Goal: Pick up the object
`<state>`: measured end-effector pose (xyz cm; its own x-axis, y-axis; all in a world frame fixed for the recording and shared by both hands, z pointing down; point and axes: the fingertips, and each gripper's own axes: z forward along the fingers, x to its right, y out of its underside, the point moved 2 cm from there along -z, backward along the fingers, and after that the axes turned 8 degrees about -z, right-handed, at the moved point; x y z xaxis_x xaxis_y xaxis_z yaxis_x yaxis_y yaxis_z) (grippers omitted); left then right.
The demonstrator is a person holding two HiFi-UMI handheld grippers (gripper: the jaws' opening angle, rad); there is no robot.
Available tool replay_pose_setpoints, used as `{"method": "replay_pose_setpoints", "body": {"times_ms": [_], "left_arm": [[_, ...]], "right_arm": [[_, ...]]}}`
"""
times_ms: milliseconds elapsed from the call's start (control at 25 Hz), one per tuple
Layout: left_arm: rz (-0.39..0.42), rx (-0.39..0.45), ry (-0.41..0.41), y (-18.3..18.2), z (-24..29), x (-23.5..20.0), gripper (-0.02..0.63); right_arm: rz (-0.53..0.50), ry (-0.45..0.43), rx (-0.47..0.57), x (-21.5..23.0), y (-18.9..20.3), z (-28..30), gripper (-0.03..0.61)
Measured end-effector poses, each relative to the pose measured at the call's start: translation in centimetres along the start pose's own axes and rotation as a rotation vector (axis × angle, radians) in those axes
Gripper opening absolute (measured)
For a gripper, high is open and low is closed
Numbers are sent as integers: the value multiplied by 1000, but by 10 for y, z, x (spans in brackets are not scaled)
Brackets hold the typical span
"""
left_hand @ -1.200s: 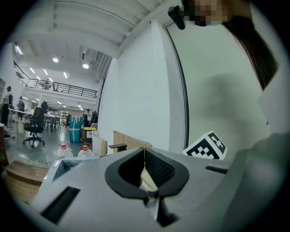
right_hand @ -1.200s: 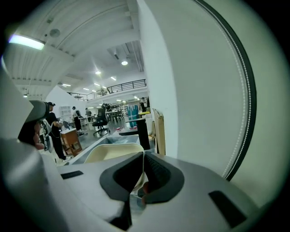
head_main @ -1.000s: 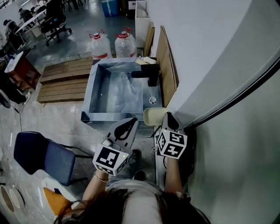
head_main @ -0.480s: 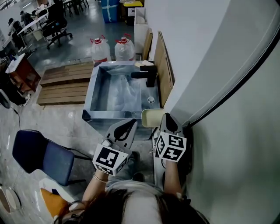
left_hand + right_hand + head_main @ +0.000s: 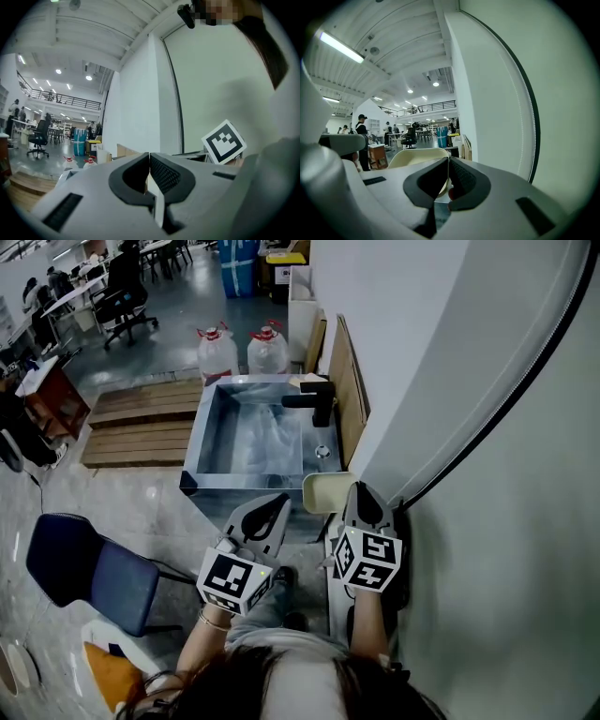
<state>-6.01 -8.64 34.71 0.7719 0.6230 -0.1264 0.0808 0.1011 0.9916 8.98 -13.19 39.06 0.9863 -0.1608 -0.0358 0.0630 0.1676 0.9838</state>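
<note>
A cream plate (image 5: 323,491) hangs in the air just in front of the metal sink's near right corner. My right gripper (image 5: 361,491) is beside its right edge, and the jaws look shut on its rim. In the right gripper view the plate (image 5: 417,157) fills the space behind the closed jaws of the right gripper (image 5: 449,159). My left gripper (image 5: 278,502) is held level to the left of the plate, apart from it. Its jaws are shut with nothing between them, and the left gripper (image 5: 149,154) points towards the white wall.
A steel sink (image 5: 202,427) with a black faucet (image 5: 314,401) stands ahead. Two water jugs (image 5: 217,351) and a wooden pallet (image 5: 141,418) lie beyond and to the left. Boards (image 5: 347,381) lean on the curved white wall at the right. A blue chair (image 5: 84,568) stands at lower left.
The head view has drifted slightly. Both grippers and the plate keep nearly the same places beside each other.
</note>
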Motion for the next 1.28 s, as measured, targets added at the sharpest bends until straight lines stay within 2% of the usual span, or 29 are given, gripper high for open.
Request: {"method": "replay_pose_setpoints", "body": {"times_ms": [800, 1280], "left_arm": [[35, 42, -7, -10, -36, 50, 9], [42, 48, -23, -7, -47, 60, 9]], "right_arm": [[-28, -4, 92, 6, -23, -80, 31], [-24, -12, 109, 6, -20, -102, 31]]}}
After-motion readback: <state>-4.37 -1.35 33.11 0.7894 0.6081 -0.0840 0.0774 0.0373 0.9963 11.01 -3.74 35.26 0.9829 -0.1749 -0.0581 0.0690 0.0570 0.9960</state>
